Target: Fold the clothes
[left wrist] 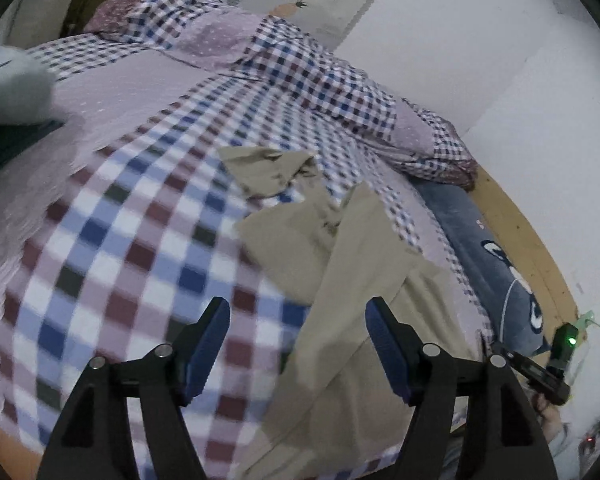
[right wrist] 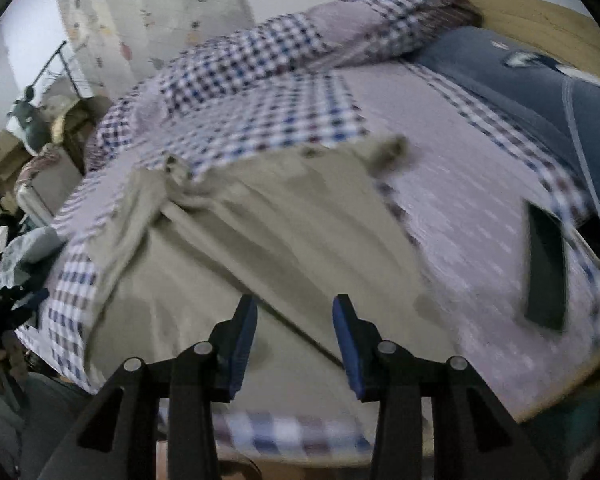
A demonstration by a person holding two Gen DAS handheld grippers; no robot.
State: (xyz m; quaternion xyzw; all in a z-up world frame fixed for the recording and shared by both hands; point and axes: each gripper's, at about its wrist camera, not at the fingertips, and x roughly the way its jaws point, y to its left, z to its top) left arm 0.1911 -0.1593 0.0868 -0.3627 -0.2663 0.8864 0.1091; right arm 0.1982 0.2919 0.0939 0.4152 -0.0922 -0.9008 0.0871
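Trousers lie spread on the checked bed, lengthwise away from us, right under our empty, half-open right gripper; our wide-open left gripper hovers at their left edge

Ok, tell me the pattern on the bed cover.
Checked bed cover: blue, maroon and white squares; clearest in left wrist view.
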